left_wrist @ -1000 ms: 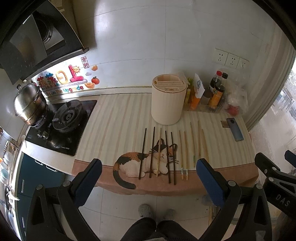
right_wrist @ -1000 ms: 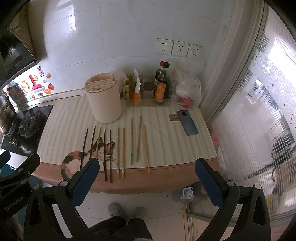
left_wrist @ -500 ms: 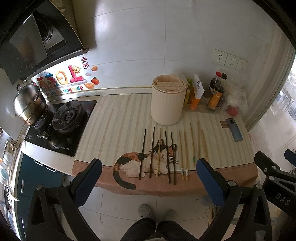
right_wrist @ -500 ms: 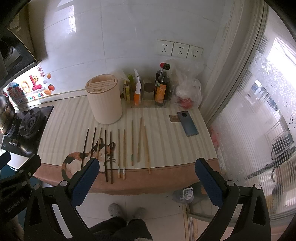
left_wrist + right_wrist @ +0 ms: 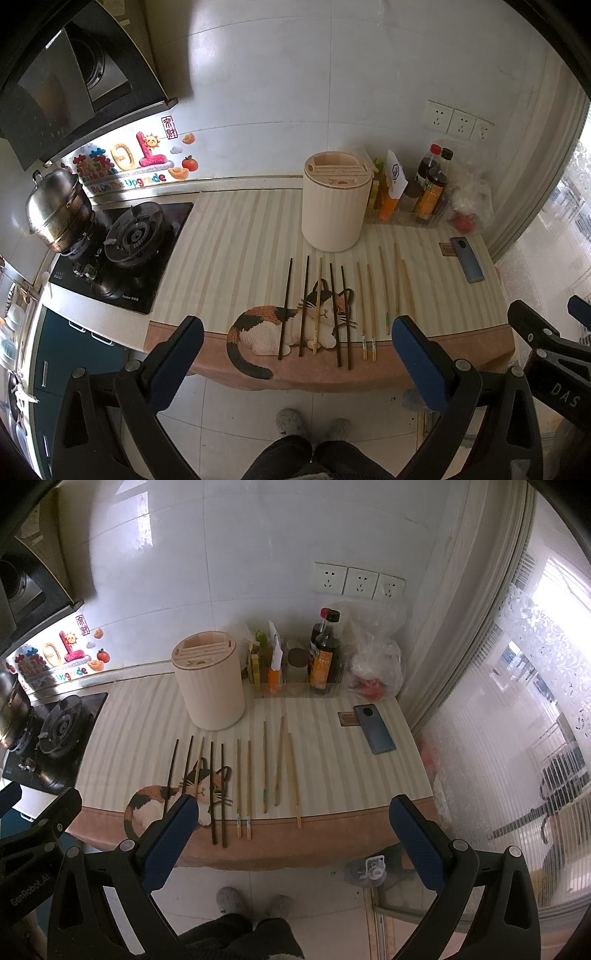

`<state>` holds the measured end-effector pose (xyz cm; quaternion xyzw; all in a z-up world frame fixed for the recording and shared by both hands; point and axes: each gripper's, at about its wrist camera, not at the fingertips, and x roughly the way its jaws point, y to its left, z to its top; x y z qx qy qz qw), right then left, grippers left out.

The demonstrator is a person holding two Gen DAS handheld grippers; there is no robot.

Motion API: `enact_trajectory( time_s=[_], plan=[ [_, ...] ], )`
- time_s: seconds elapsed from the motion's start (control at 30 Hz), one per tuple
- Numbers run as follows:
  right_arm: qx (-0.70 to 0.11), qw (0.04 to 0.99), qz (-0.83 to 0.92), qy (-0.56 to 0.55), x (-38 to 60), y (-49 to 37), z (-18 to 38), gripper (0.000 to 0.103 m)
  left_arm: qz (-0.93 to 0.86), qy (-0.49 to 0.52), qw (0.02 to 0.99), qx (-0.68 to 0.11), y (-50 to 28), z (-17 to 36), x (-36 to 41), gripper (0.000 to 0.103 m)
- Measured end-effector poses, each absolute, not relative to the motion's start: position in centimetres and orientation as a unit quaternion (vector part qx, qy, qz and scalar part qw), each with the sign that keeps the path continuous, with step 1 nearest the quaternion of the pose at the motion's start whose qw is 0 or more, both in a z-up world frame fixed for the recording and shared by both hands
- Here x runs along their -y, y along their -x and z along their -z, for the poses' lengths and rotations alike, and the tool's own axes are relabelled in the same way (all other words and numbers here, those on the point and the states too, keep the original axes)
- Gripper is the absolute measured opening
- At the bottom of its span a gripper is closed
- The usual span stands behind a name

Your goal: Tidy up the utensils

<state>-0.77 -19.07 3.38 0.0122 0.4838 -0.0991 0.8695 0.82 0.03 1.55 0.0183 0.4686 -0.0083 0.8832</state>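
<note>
Ten chopsticks lie side by side on the striped mat (image 5: 229, 258), straight ahead of both grippers: four dark chopsticks (image 5: 285, 308), one pale chopstick (image 5: 317, 304) among them over the printed cat, and five light wooden chopsticks (image 5: 384, 291) beyond. One cream utensil holder (image 5: 335, 205) stands upright just past their far tips. The left gripper (image 5: 295, 356) and the right gripper (image 5: 291, 836) both hang short of the counter edge, jaws spread wide and holding nothing.

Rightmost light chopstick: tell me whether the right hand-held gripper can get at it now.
Probably yes. The right hand-held gripper is open and empty, and the rightmost light chopstick lies alone on the mat with nothing above it.
</note>
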Motion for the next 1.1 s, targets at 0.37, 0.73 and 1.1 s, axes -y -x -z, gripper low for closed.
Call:
enact_trajectory(
  time_s=[0.37, 0.73, 1.1],
  plan=[
    [-0.483, 0.870, 0.097, -0.012, 19.0, -0.1, -3.9, 0.103, 0.008, -0.018, 0.884, -0.466, -1.5, -2.3, -0.2, 0.103],
    [-0.481, 0.871, 0.097, -0.013, 18.8, 0.0, -3.8, 0.103, 0.009, -0.014, 0.884, -0.468, -1.4, -2.3, -0.3, 0.103],
    [-0.454, 0.885, 0.097, -0.041, 20.8, -1.8, -2.0, 0.103, -0.053, -0.024, 0.915, -0.400, -3.8, -0.4, -0.9, 0.103]
  ],
)
